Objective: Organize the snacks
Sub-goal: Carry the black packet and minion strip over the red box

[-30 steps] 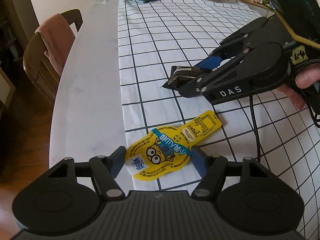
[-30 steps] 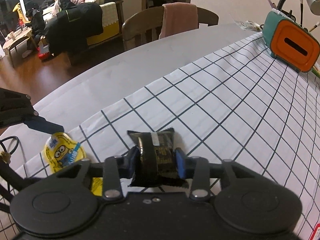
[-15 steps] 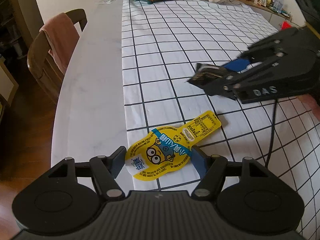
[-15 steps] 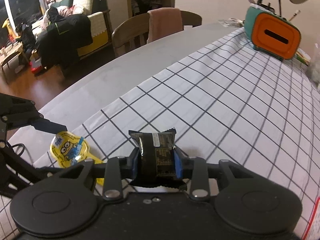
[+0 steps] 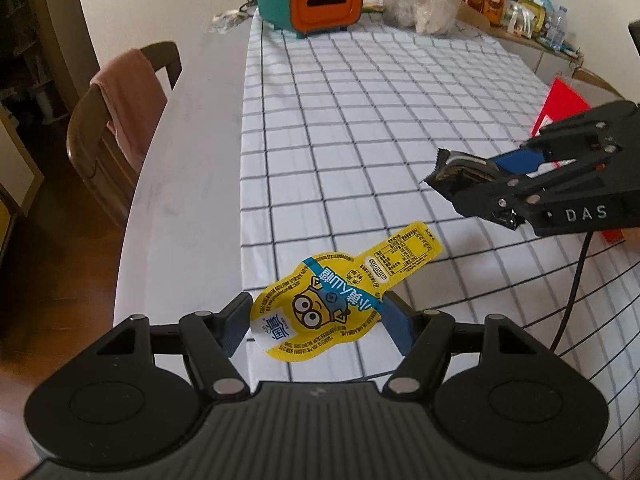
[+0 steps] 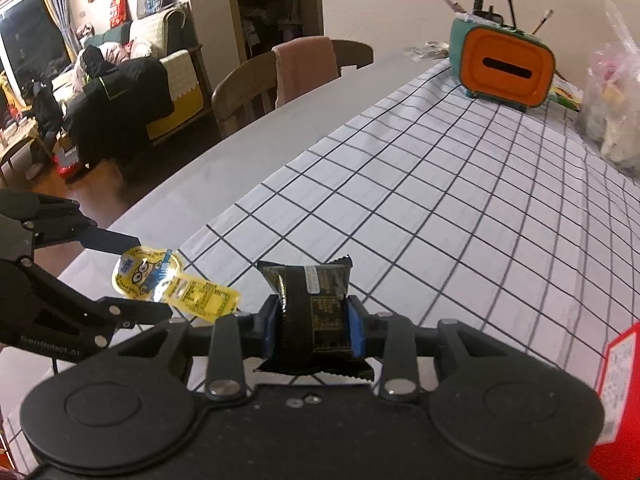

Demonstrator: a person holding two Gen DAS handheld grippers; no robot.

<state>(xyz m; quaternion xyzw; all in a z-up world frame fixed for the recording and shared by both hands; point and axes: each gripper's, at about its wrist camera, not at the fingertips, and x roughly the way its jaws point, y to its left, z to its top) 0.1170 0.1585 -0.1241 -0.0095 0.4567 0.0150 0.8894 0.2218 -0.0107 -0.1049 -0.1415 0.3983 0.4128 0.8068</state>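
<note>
I have the black snack packet pinched firmly between my right gripper pads, lifted clear of the surface. The yellow pouch sits between my left gripper fingers, which stand fairly wide and seem to clasp its round end. A red box shows just right of my right gripper. Both snacks are picked up, neither placed yet; sorting remains.

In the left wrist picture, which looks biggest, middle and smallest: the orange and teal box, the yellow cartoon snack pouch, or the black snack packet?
1. Yellow cartoon snack pouch, though it is nearest.
2. Orange and teal box, far away.
3. Black snack packet.
</note>
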